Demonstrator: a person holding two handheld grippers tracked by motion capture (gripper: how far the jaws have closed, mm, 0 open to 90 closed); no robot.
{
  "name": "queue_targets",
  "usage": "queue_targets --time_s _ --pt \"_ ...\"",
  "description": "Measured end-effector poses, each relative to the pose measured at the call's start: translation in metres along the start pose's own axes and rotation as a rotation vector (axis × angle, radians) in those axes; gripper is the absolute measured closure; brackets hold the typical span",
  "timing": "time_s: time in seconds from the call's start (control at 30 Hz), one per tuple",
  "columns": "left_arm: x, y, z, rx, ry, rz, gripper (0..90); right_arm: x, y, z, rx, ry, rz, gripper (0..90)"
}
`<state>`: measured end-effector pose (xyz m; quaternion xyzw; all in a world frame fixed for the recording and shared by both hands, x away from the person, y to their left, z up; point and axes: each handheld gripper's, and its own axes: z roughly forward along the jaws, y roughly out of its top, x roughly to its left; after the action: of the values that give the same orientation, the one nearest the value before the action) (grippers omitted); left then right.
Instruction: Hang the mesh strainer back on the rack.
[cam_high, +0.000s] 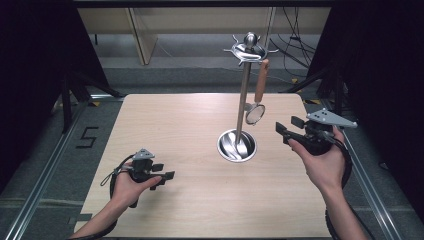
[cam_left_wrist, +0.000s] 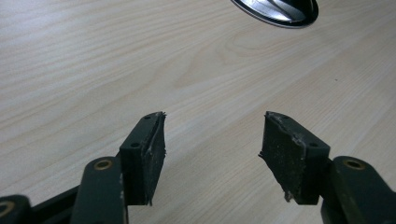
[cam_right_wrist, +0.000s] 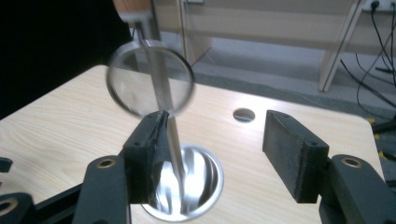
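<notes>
Pale wood surface (cam_high: 200, 200) sits centre frame in the high view, dark curtains at both sides, grey floor and cables behind. A steel stand (cam_high: 243, 100) in a round base (cam_high: 237, 145) occupies right of centre, a wooden-handled strainer (cam_high: 257, 97) hanging from its top hooks. Left tongs (cam_high: 167, 176), lower left, and right tongs (cam_high: 284, 128), right of the base, both gape wide, gripping nothing.

Bench (cam_high: 200, 200) evenly lit from above, surroundings dark. Glare on steel bowl (cam_right_wrist: 205, 186). Strainer (cam_right_wrist: 149, 84) blurred in right gripper view. Shadows soft.
</notes>
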<state>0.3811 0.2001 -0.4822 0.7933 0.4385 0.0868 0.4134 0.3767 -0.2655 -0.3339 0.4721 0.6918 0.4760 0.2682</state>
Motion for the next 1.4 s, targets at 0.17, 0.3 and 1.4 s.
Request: queue_targets --time_s 0.17,0.3,1.4 --pt "0.0 0.0 0.0 0.007 -0.007 0.002 38.5 -0.008 -0.016 0.0 0.028 -0.01 0.033 40.9" --pt "-0.001 0.0 0.0 -0.01 -0.003 -0.009 38.4 -0.016 -0.032 0.003 0.041 -0.018 0.034 40.8" --pt "0.001 -0.001 -0.002 -0.007 -0.001 -0.025 37.8 -0.074 -0.125 0.019 0.16 -0.113 0.232 42.7"
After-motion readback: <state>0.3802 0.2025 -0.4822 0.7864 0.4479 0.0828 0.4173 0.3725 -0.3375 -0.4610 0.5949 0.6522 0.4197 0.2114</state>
